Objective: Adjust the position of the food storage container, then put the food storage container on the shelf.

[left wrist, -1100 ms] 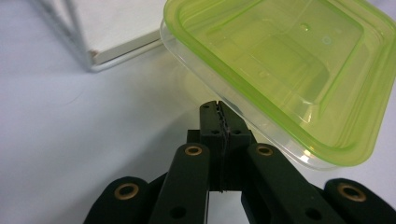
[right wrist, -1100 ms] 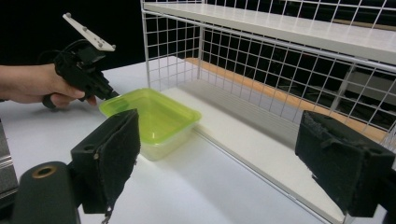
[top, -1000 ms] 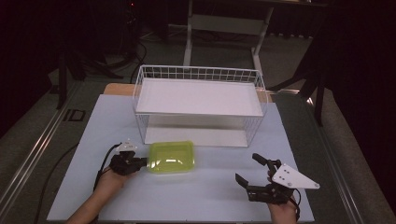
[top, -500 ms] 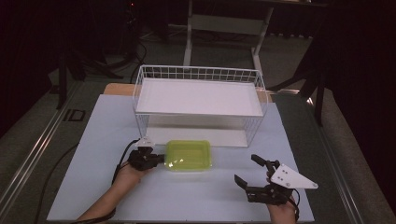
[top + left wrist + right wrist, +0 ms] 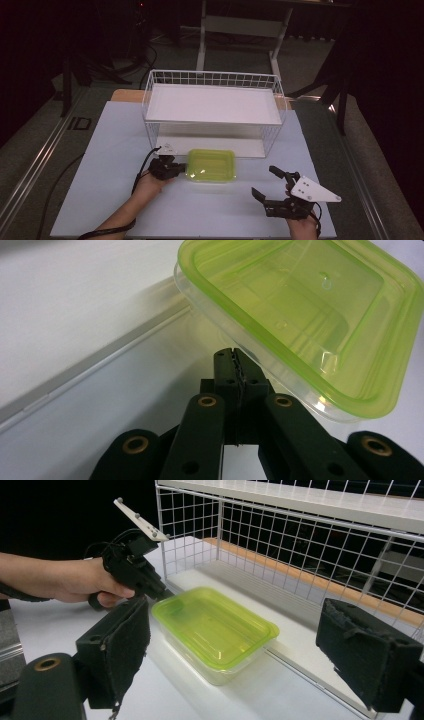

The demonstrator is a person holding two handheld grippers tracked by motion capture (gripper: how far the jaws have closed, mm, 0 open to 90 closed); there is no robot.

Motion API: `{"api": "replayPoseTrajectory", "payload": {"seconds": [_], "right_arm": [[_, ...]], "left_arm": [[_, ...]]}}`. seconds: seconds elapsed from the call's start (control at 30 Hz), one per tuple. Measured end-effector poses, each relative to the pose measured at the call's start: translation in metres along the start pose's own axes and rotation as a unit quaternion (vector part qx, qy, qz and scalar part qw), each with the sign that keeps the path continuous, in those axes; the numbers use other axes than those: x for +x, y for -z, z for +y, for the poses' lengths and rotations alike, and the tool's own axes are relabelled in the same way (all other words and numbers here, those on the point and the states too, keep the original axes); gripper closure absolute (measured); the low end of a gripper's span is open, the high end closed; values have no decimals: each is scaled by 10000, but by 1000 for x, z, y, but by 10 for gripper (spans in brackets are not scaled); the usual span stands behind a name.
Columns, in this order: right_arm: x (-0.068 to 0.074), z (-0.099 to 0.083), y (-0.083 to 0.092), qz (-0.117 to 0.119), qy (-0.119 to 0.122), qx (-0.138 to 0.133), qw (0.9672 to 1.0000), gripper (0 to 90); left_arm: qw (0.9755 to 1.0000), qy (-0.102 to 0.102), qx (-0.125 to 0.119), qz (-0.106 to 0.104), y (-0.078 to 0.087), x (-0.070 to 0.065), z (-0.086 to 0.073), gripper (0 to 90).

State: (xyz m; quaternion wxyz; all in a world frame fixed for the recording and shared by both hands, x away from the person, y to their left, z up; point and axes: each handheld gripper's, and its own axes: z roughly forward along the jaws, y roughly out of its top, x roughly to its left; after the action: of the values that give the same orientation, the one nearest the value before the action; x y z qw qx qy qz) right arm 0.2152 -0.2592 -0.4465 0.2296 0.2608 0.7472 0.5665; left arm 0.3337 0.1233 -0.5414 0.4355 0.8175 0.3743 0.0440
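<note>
The left gripper point(image 5: 181, 169) is pinching the near-left rim of the green-lidded container point(image 5: 211, 165) — jaws clamped together on its edge, likely so it can be dragged or steered toward the wire rack point(image 5: 214, 79) just beyond. To the container's right, the right gripper point(image 5: 272, 186) is waiting, jaws wide apart — holding nothing.

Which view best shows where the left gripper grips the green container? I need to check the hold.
The left gripper view: the left gripper has its jaws shut on the green container at its rim. The right gripper view shows the grip side-on; the high view shows it small.
</note>
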Motion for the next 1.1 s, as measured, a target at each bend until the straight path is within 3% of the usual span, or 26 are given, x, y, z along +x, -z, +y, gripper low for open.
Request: {"api": "replayPoseTrajectory", "payload": {"seconds": [0.13,0.23,0.33,0.43,0.57,0.67,0.73,0.77,0.8,0.83,0.9,0.97,1.03,1.1], "right_arm": [[0,-1,0,-28,3,27,10000,141],[0,-1,1,-37,1,6,10000,141],[2,-1,1,-59,54,-14,10000,141],[3,1,1,-57,105,-60,9999,140],[6,0,-1,69,154,4,9999,136],[9,-1,-2,-333,245,28,9991,129],[8,0,-1,-466,206,-36,9987,126],[7,1,1,-533,168,-70,9984,126],[7,1,1,-533,168,-70,9984,126],[5,2,3,-585,109,-179,9981,126],[5,3,5,-716,101,-209,9972,126],[6,6,7,-762,167,-211,9967,126],[8,6,8,-755,192,-252,9966,126],[10,12,4,-512,270,-82,9983,144]], "left_arm": [[10000,-37,13,-5,-2,-1,0,900],[9999,-97,-11,113,2,-1,-1,900],[9998,-81,-45,188,11,-1,-4,900],[9997,-20,-195,125,27,-3,-11,872],[9994,-99,-340,-23,50,-11,-21,748],[9986,-139,-495,-111,65,-18,-27,583],[9978,-132,-638,-92,75,-23,-29,455],[9965,-117,-800,-208,82,-27,-29,402],[9965,-117,-800,-208,82,-27,-29,324],[9960,-154,-837,-284,86,-29,-29,324],[9957,-241,-855,-274,91,-36,-26,136],[9949,-223,-886,-426,94,-41,-23,107],[9945,-272,-907,-449,95,-44,-21,60],[9930,-322,-1013,-525,98,-53,-10,39]]}}
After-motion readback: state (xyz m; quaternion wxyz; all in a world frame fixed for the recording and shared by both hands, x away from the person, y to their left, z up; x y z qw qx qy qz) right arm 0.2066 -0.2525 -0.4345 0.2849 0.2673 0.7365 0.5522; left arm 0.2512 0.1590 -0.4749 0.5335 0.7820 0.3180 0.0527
